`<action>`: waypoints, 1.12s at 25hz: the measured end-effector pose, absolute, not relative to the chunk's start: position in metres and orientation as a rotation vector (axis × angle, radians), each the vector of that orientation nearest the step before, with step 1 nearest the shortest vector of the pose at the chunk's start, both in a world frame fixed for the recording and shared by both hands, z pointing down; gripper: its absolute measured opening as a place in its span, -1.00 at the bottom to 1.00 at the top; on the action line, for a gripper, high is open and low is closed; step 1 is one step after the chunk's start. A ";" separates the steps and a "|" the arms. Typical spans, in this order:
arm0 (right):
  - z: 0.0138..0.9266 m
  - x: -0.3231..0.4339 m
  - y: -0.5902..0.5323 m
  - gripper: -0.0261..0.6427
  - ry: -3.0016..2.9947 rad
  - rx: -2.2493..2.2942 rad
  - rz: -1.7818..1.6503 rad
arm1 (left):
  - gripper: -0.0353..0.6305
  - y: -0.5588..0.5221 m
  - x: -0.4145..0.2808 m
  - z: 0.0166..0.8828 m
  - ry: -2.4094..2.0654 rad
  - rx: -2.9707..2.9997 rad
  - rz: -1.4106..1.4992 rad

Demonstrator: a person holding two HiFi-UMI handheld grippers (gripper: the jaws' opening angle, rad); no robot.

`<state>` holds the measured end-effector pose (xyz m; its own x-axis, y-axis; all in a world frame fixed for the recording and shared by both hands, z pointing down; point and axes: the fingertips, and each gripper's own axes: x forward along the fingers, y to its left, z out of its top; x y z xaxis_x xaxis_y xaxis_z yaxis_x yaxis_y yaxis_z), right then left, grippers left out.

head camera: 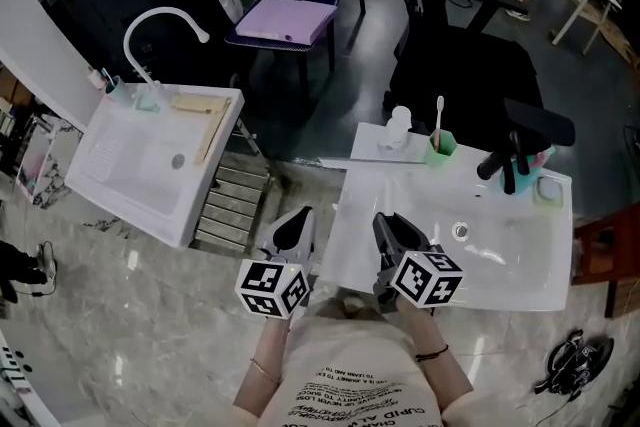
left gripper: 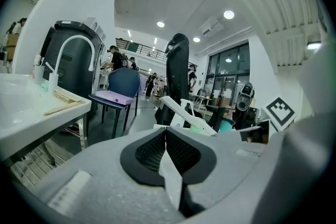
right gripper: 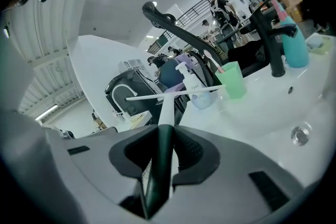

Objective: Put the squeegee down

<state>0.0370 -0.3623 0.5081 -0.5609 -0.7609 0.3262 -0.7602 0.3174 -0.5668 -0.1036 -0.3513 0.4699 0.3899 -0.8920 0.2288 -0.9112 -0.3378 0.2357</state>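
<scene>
My right gripper is shut on the dark handle of a white T-shaped squeegee. The blade lies crosswise ahead of the jaws, over the near-left corner of the white sink. It hangs above the sink rim and I cannot tell whether it touches anything. My left gripper hovers left of the sink over the floor. Its pads meet and nothing is between them.
On the sink's back rim stand a green cup with a toothbrush, a pump bottle and a black faucet. A second white sink is at the left. A purple-seated chair and a black office chair stand behind.
</scene>
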 end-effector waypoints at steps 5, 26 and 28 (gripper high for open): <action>0.523 0.033 -0.368 -0.64 2.524 -1.529 -1.146 | -0.82 -0.361 -0.104 0.480 -1.526 2.325 0.113; 0.572 0.009 -0.390 -0.64 2.537 -1.817 -1.267 | -0.82 -0.388 -0.091 0.536 -1.298 2.276 0.248; 0.574 0.009 -0.390 -0.64 2.553 -1.846 -1.262 | -0.82 -0.388 -0.089 0.539 -1.287 2.272 0.252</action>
<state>0.0086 -0.3896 0.5743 -0.3862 -0.7126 0.5856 -0.8981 0.1457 -0.4149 -0.0894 -0.3883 0.5387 0.5328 -0.7466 0.3983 -0.8417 -0.4190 0.3406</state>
